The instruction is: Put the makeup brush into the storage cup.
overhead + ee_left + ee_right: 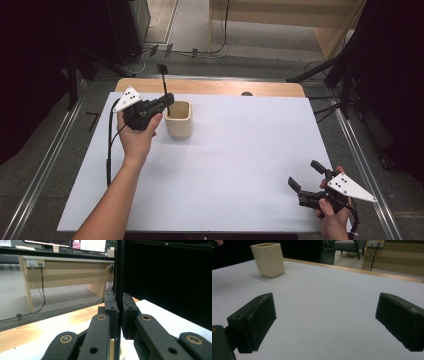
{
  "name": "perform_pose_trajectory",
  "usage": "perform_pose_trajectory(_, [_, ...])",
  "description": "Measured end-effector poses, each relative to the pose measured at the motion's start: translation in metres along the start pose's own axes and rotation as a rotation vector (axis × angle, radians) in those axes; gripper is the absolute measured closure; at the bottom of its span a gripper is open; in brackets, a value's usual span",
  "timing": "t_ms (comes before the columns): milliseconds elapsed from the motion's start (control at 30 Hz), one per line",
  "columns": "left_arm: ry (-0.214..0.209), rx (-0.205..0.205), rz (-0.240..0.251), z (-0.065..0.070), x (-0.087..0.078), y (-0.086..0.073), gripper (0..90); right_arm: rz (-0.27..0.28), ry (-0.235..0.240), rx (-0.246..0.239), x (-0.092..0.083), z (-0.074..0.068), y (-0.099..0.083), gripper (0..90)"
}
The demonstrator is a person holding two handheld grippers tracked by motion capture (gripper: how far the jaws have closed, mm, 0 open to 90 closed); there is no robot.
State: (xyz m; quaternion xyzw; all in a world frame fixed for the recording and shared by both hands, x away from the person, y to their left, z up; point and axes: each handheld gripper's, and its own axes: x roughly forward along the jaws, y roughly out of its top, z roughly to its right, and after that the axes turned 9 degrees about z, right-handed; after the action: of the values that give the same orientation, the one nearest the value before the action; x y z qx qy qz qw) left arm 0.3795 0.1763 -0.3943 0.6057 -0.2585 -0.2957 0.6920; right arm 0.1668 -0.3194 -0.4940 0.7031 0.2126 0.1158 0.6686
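The left tool (168, 102) is clamped on a thin black stick (164, 85), held upright with its lower end inside the cream cup (178, 120) at the back left of the white surface (225, 165). The right tool (306, 176) rests near the front right edge, jaws wide apart, holding nothing.

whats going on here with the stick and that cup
A person works at a white table with a gripper in each hand. The left gripper is shut on a thin black rod, holding it upright with its lower end in or just above the mouth of a cream cup near the far edge; in the left gripper view the jaws pinch the rod from both sides. The right gripper waits with its jaws wide open above the table's near right corner, holding nothing.
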Motion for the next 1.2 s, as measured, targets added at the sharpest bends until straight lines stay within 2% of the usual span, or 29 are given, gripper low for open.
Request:
perform_pose_trajectory(433, [0.048,-0.010,0.024,-0.008,0.014,-0.007,86.3,0.009,0.020,0.007,0.000,-0.002,0.000,5.5])
perform_pose_trajectory(533, [0.053,-0.029,0.031,-0.012,0.017,-0.010,86.3,0.018,0.031,0.015,-0.001,-0.001,0.001,5.4])
perform_pose_trajectory(633, [0.052,-0.036,0.026,-0.014,0.020,-0.014,86.2,0.016,0.030,0.009,-0.001,-0.002,0.001,5.4])
perform_pose_trajectory(767, [0.052,-0.021,0.007,-0.014,0.024,-0.018,86.2,0.009,0.025,0.004,0.000,-0.002,0.000,3.9])
perform_pose_trajectory(867, [0.048,-0.022,0.002,-0.013,0.026,-0.021,86.2,0.015,0.046,0.003,0.000,-0.003,0.001,0.0])
perform_pose_trajectory(1033, [0.050,-0.009,-0.021,-0.012,0.030,-0.027,86.2,0.010,0.024,-0.011,0.001,-0.005,0.002,0.0])
perform_pose_trajectory(1200, [0.058,-0.008,-0.034,-0.013,0.032,-0.033,86.1,0.001,0.022,-0.004,0.002,-0.005,0.000,0.0])
